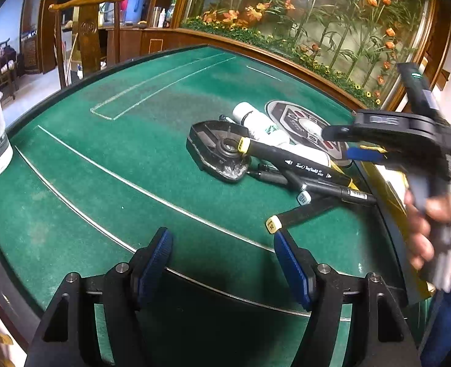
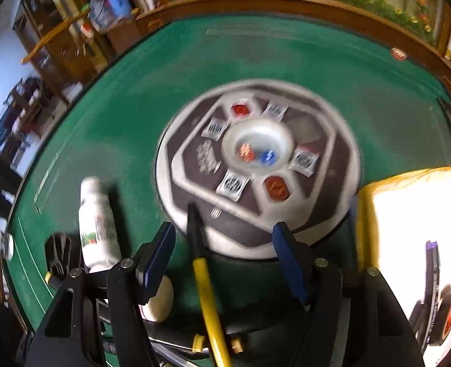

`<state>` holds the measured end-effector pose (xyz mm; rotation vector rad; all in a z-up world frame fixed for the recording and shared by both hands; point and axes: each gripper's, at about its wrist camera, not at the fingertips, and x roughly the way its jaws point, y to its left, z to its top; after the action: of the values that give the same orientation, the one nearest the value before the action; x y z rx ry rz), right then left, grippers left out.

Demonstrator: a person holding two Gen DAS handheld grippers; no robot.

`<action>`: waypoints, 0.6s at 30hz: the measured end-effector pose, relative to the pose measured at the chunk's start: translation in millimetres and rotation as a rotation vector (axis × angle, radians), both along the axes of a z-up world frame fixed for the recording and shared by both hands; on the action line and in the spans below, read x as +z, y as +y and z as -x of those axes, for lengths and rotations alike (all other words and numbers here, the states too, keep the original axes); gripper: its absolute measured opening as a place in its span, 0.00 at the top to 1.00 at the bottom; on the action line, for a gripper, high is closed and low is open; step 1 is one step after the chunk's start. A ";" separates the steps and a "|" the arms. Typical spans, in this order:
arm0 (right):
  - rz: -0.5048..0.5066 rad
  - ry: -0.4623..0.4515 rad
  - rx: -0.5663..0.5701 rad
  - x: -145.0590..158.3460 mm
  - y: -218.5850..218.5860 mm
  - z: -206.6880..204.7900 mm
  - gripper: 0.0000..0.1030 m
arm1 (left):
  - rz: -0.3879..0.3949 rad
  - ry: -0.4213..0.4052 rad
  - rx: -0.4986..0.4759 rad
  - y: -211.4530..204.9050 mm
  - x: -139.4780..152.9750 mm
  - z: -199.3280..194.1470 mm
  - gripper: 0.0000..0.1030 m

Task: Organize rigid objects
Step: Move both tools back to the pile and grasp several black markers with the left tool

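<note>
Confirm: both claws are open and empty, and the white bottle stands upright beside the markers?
Not quite. The bottle lies on its side among the markers, as the left wrist view shows. Both the left claw and right claw are open and empty.

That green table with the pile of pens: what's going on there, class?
A person holds a claw in each hand over a green felt table. Both are open and empty. The right claw hovers above the markers, white bottle and round control panel; the left claw waits nearer the table edge.
</note>
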<state>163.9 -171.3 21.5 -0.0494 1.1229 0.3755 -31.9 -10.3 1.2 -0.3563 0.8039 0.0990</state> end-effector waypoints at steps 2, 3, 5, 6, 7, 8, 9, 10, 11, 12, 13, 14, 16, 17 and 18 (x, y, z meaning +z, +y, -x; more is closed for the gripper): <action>0.025 -0.024 0.017 -1.4 3.4 6.4 0.36 | 0.009 -0.008 0.006 3.0 -0.3 2.4 0.29; 0.026 -0.028 0.023 -0.8 4.1 10.4 0.36 | 0.016 -0.013 0.006 4.9 0.3 3.4 0.29; 0.013 -0.021 0.035 -0.1 3.6 18.7 0.35 | 0.024 -0.020 0.007 6.7 1.3 6.8 0.29; 0.006 -0.017 0.042 -0.3 3.3 22.1 0.35 | 0.034 -0.025 0.008 7.8 0.8 6.8 0.29; -0.008 -0.003 0.055 -0.8 2.8 28.8 0.35 | 0.039 -0.029 0.011 9.0 0.7 7.6 0.29; -0.018 0.000 0.068 -0.7 2.3 34.4 0.35 | 0.041 -0.033 0.014 10.2 1.6 11.3 0.29; -0.025 0.001 0.083 -1.1 1.9 42.3 0.35 | 0.045 -0.038 0.015 10.8 1.6 12.6 0.29; -0.029 0.000 0.101 -1.4 2.2 52.5 0.35 | 0.047 -0.043 0.016 11.4 2.0 14.4 0.29; -0.037 0.001 0.126 -1.5 2.6 64.6 0.35 | 0.047 -0.047 0.020 11.2 2.6 15.1 0.29; -0.046 0.001 0.146 -1.0 9.7 74.3 0.35 | 0.045 -0.052 0.026 11.5 2.8 16.6 0.29; -0.066 0.011 0.178 -0.8 12.8 86.6 0.35 | 0.045 -0.059 0.029 12.2 3.2 18.8 0.29; -0.095 0.028 0.210 -0.9 14.7 95.5 0.34 | 0.042 -0.067 0.038 12.5 3.8 21.8 0.29; -0.212 0.090 0.265 1.4 8.0 111.8 0.34 | 0.038 -0.080 0.051 13.4 5.0 25.7 0.29; -0.260 0.101 0.274 4.9 2.1 116.5 0.34 | 0.038 -0.086 0.053 14.1 5.3 27.2 0.29; -0.273 0.084 0.266 9.8 -3.5 118.9 0.34 | 0.035 -0.090 0.059 14.8 5.4 29.3 0.29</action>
<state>45.1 -174.8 31.4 0.0587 1.1414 0.7722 -61.2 4.6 6.6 -0.4144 0.7073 0.1235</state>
